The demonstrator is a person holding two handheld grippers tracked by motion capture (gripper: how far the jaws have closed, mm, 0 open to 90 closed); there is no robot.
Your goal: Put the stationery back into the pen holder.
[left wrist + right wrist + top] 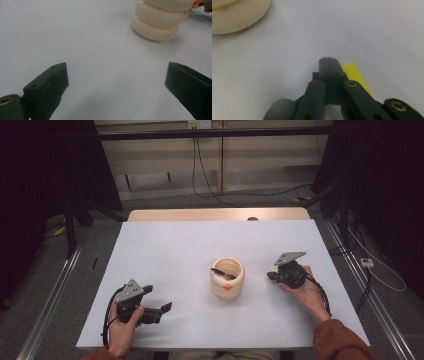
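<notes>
A cream ribbed pot stands at the middle of the white table. A dark, thin tool leans inside it, and an orange mark shows on its front. A hand holds my left gripper at the near left; its jaws are wide open with nothing between them and point toward the pot. My right gripper rests right of the pot in the other hand. In the right gripper view its jaws are shut flat together. A yellow flat piece lies just beside and under them.
Bare white tabletop runs between my left gripper and the pot. A wooden strip edges the table's far side. Cables lie on the floor beyond, and dark stands flank both sides.
</notes>
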